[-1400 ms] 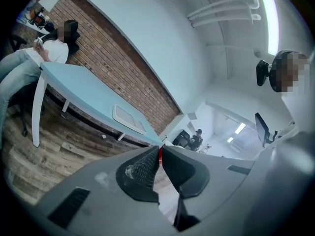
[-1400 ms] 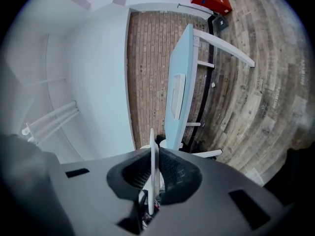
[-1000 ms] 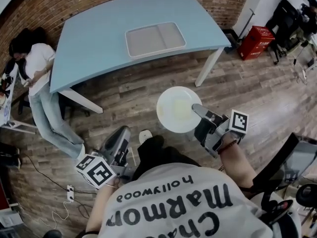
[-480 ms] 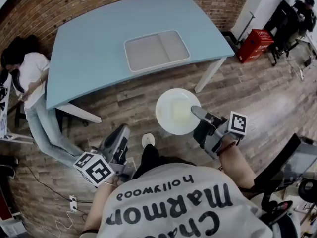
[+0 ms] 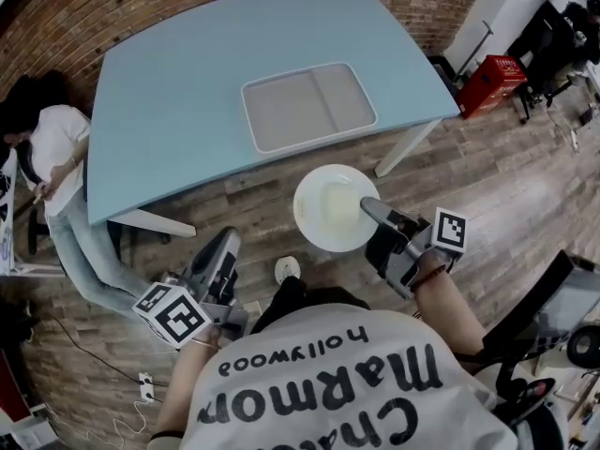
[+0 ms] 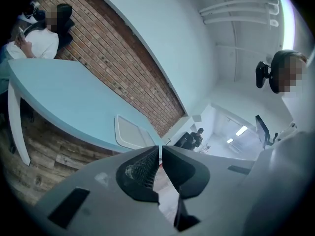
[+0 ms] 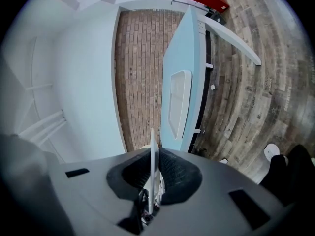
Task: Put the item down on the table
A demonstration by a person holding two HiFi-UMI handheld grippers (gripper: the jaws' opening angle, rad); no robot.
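The head camera looked steeply down from above the person, who stood off the near edge of the blue table (image 5: 169, 101), well back. The left gripper (image 5: 226, 245) camera looked low across that near edge toward the brick wall (image 6: 118, 68); the right gripper (image 5: 367, 205) camera was rolled sideways. All three caught the table's tray (image 5: 307, 108)

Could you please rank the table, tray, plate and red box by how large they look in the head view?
table
tray
plate
red box
The plate is held nearer the camera, so tray versus plate is unsure.
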